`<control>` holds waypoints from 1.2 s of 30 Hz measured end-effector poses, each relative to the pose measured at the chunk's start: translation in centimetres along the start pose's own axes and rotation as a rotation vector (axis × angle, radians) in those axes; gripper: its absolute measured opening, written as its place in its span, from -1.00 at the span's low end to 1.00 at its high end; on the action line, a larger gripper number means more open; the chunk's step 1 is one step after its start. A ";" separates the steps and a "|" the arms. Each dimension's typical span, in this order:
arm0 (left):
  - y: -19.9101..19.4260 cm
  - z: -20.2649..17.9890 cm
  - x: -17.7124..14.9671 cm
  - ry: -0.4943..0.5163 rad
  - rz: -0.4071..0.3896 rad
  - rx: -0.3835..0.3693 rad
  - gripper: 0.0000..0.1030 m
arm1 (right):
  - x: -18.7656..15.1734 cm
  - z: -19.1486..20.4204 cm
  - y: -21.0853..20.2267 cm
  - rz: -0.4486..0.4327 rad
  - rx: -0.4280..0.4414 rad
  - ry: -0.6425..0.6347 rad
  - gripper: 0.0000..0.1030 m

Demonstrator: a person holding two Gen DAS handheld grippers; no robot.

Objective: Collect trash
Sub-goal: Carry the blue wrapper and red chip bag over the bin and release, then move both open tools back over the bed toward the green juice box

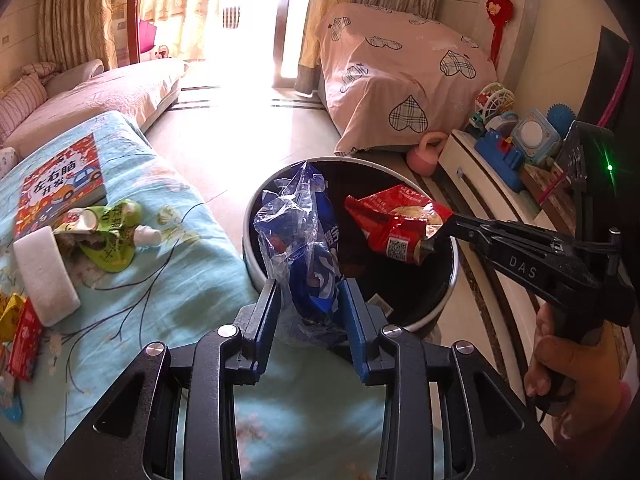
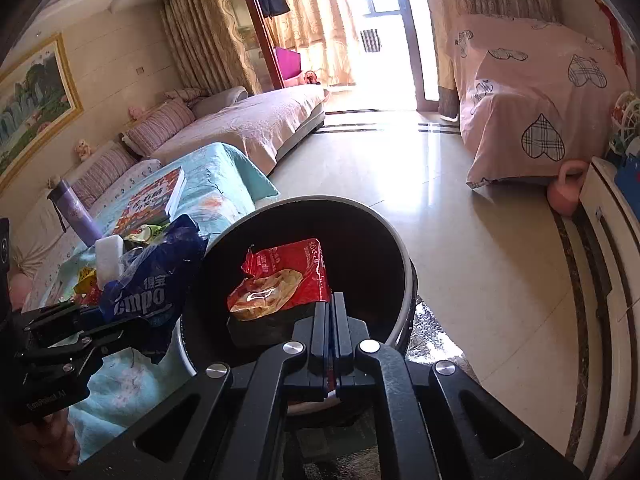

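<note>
holding wrappers (image 1: pixel 400 224) over bin (image 1: pixel 448 280)

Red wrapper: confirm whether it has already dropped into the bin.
No, the red wrapper is pinched in the right gripper above the bin.

Crumpled blue wrapper (image 1: pixel 308 248) and red wrapper (image 1: pixel 400 224) above round bin (image 1: pixel 448 292).

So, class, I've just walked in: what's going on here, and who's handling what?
A person is clearing rubbish with a handheld gripper in each hand. The left gripper has its jaws shut on a blue plastic wrapper, held at the near rim of the round black bin. The right gripper pinches a red snack packet over the bin's opening. Neither is released yet. A green pouch lies on the blue-covered table.
</note>
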State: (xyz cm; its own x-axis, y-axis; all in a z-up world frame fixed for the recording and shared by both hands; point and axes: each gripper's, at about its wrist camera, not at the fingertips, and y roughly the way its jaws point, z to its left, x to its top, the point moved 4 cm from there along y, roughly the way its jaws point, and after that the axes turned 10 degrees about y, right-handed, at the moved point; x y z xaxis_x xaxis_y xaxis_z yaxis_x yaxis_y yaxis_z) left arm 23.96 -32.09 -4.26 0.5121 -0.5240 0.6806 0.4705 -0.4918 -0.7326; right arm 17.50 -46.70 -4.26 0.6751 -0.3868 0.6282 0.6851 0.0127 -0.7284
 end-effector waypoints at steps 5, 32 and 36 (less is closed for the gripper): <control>1.5 -0.3 0.7 0.009 0.023 -0.007 -0.36 | 0.1 0.2 1.0 0.022 -0.037 -0.050 -0.89; -6.2 7.5 -9.7 -0.237 0.000 0.115 0.35 | -3.4 4.7 -2.1 0.019 0.155 0.067 0.83; -7.9 9.7 -12.1 -0.289 -0.002 0.158 0.37 | -4.9 7.7 -1.9 0.047 0.198 0.046 0.83</control>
State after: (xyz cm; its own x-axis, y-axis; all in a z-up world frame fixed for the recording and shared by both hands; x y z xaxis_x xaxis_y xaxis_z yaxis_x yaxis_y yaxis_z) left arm 20.99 -15.11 -6.76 0.6830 -0.2931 0.6691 0.5659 -0.3668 -0.7384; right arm 15.03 -37.77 -3.89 0.6975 -0.4228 0.5786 0.6967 0.2110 -0.6857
